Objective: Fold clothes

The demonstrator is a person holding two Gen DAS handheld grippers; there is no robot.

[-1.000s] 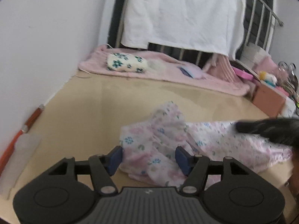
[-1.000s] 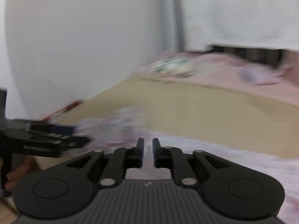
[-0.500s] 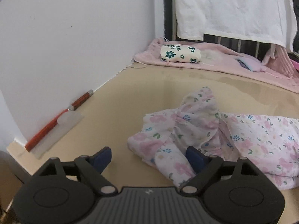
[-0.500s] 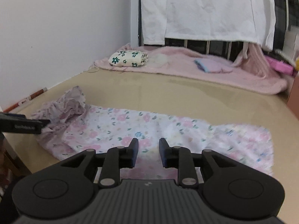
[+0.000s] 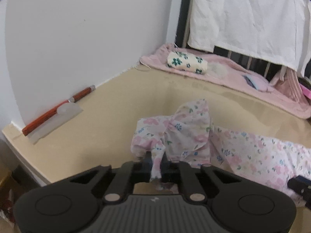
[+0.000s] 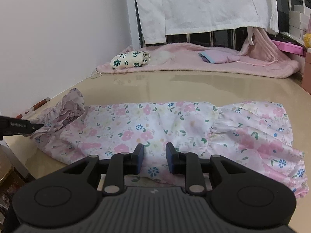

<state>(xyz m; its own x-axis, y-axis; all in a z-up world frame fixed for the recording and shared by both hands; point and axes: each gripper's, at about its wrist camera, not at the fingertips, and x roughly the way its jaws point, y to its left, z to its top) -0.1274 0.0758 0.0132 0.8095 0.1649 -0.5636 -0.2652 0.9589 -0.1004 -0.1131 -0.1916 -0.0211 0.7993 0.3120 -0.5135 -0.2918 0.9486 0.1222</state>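
Observation:
A white garment with pink and blue flowers [image 6: 155, 120] lies stretched left to right on the beige tabletop [image 6: 155, 85]. Its ruffled left end [image 5: 186, 136] is bunched up, and my left gripper [image 5: 156, 159] is shut on a fold of that end. From the right wrist view, the left gripper [image 6: 21, 126] comes in at the left edge, pinching the ruffle. My right gripper [image 6: 154, 155] hovers low over the garment's near edge at its middle. Its jaws stand a little apart and the blue pads do not press the cloth. Its tip [image 5: 299, 184] shows at the lower right in the left wrist view.
A pink blanket [image 6: 194, 62] lies along the back with a rolled flowered cloth [image 6: 130, 59] and a folded lilac piece [image 6: 219, 56]. A white sheet [image 6: 204, 5] hangs over a rail behind. A red-handled scraper [image 5: 52, 114] lies by the left wall. Boxes [image 6: 307, 69] stand at the right.
The left gripper's jaws, wide apart half a second ago, have shut on the garment's ruffled end. The right gripper has come down closer to the cloth, its jaws slightly wider than at first.

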